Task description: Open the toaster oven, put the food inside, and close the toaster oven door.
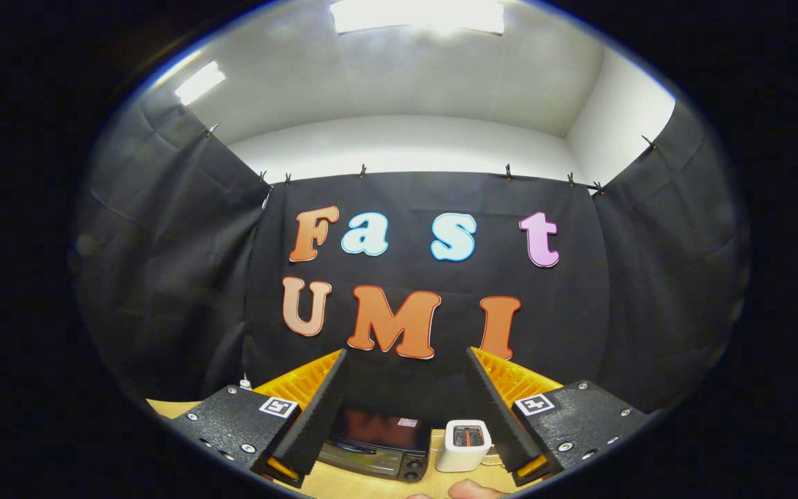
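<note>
Nearest, one pinkish food item (472,490) lies on the wooden table (371,485), low between the two fingers. The gripper (406,409) hangs released, its fingers spread wide and gripping nothing. Just ahead, between them, sits one toaster oven (377,443) with its door closed, and one small white pop-up toaster (465,445) stands just beside it toward the right finger. Beyond hangs the booth's black cloth wall (163,277).
</note>
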Demonstrator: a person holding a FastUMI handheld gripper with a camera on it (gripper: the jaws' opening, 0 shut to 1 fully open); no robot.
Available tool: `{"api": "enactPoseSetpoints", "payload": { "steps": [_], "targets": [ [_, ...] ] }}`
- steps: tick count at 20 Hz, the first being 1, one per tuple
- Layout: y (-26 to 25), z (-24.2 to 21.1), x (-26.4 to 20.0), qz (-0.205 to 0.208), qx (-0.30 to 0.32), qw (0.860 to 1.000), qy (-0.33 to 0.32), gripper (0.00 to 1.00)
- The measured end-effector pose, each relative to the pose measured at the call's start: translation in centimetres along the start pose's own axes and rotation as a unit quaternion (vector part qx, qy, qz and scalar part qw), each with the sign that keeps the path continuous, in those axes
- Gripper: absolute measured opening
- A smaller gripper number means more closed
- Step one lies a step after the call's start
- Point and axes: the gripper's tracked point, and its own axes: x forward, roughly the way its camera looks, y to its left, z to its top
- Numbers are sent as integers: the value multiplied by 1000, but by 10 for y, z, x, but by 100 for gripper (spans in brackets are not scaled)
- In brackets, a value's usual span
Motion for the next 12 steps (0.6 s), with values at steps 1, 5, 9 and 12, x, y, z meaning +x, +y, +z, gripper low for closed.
{"api": "enactPoseSetpoints", "payload": {
  "steps": [1,5,9,12],
  "targets": [
    [-1,8,-3,4,6,1000,-5,98],
    [-11,26,-14,7,-8,1000,-22,98],
    [-11,32,-26,11,-17,999,-32,99],
    [-18,30,-26,8,-11,1000,-25,99]
  ]
}}
